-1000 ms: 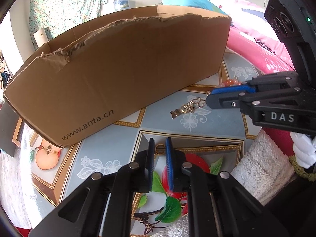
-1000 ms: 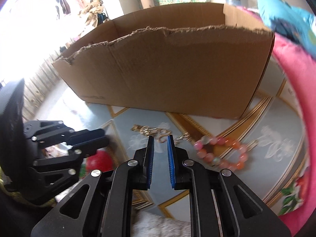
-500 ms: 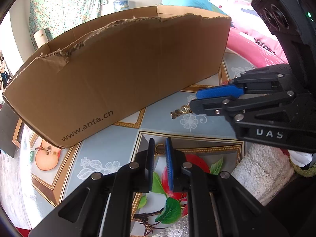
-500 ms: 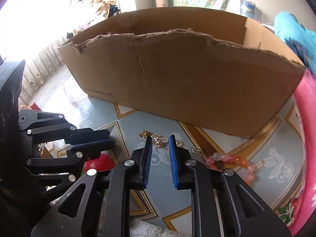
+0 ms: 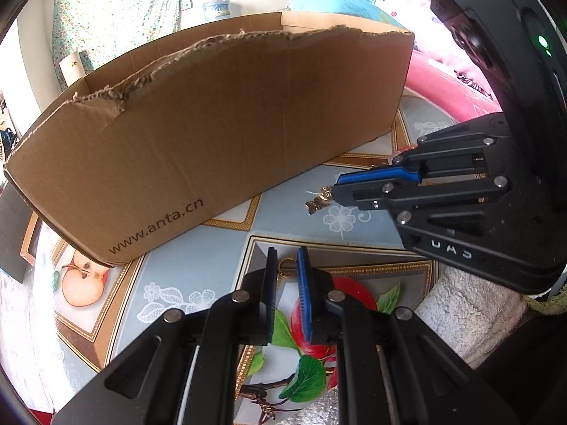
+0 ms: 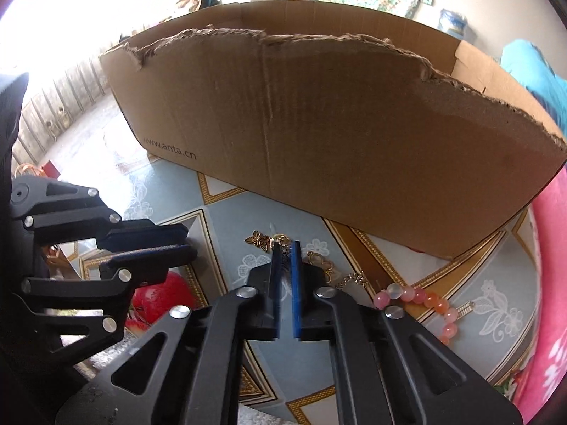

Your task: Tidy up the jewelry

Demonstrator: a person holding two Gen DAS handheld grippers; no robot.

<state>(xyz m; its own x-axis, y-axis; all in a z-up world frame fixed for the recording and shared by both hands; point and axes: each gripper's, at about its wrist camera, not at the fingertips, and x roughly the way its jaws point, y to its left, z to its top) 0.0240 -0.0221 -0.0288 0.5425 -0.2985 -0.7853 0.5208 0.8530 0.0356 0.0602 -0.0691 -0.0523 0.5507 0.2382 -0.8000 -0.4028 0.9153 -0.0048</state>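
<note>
your right gripper [image 6: 286, 248] was down at the bench [image 6: 226, 219], fingers [image 6: 275, 265] nearly together around the gold chain [image 6: 281, 248]; can't tell if they actually gripped it. the chain's butterfly charm [image 6: 258, 239] stuck out just left of the tips, more gold links [image 6: 351, 279] trailed out to the right. from the left cam the same gripper [image 5: 336, 186] came in from the right with the charm [image 5: 316, 204] hanging at its tip, close over the bench [image 5: 198, 265].

your left gripper [image 5: 286, 260] sat low near the bench, fingers [image 5: 303, 272] a small gap apart. a gold ring [image 5: 286, 268] lay on the bench right between the tips; no contact visible. in the right cam the left gripper [image 6: 184, 241] showed at the left, well apart from the chain.

the bead bracelet [image 6: 425, 301], pink and orange, lay on the bench right of your right gripper, partly behind its frame, just beside the trailing links.

the box [image 5: 219, 134] stood behind all of it, open top, torn near edge, "www.anta.cn" printed low on the near wall. inside not visible from either cam. the bench cover had an apple print [image 5: 81, 283] and gold borders. a white towel [image 5: 471, 318] sat under the right gripper body in the left cam. pink bedding [image 6: 545, 283] ran along the right edge.
</note>
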